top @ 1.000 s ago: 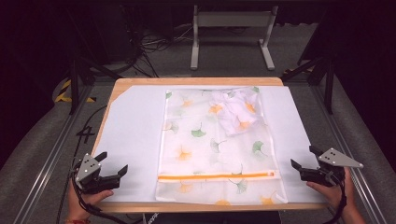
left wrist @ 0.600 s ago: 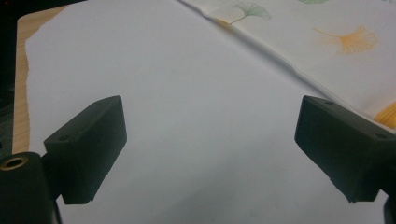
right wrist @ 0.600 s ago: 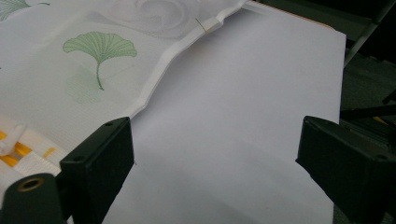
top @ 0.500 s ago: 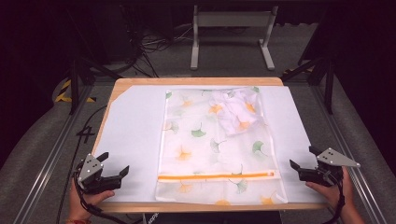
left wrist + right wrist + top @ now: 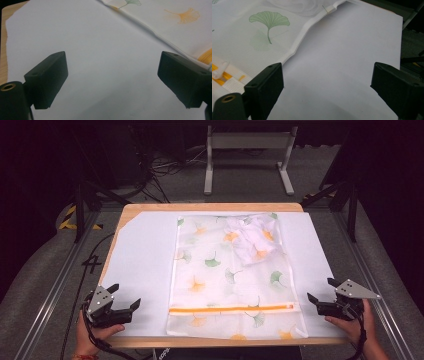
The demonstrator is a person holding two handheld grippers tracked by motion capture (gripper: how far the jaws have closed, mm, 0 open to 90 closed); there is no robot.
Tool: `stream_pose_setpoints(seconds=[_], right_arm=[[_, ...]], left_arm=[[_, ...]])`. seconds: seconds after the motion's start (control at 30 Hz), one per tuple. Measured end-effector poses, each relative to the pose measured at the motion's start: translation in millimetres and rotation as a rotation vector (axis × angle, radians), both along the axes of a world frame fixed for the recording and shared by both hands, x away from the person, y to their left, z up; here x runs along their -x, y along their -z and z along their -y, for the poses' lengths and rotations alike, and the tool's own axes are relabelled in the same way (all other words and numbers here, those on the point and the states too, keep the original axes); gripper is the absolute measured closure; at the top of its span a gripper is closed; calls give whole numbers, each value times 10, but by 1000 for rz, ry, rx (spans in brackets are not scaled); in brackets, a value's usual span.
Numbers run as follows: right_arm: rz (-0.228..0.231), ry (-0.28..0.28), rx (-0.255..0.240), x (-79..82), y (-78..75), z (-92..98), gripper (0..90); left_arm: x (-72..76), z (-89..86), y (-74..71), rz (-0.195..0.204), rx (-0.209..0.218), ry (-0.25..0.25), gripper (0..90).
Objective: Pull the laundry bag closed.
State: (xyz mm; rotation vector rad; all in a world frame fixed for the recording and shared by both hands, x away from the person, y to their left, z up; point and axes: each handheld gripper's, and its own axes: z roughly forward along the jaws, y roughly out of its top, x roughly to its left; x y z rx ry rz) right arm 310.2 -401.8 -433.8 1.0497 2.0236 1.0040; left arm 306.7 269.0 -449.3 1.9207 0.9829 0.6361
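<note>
Looks like nothing's really started, as far as I can tell. The mesh laundry bag (image 5: 232, 280) lies flat mid-table on the white sheet (image 5: 142, 255), something white bundled inside its far end, orange zipper (image 5: 230, 309) along the near end. Left of the bag, the left gripper (image 5: 124, 298) sits low at the near edge, jaws wide apart, empty. Right of the bag, the right gripper (image 5: 321, 291) mirrors it, jaws spread, angled toward the bag.
</note>
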Motion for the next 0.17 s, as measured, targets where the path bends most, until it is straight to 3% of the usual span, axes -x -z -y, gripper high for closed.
stream_pose_setpoints(seconds=[0.17], right_arm=[[-1,1,-1,5,1,-5,113]], left_arm=[[-28,31,-12,-2,-3,8,103]])
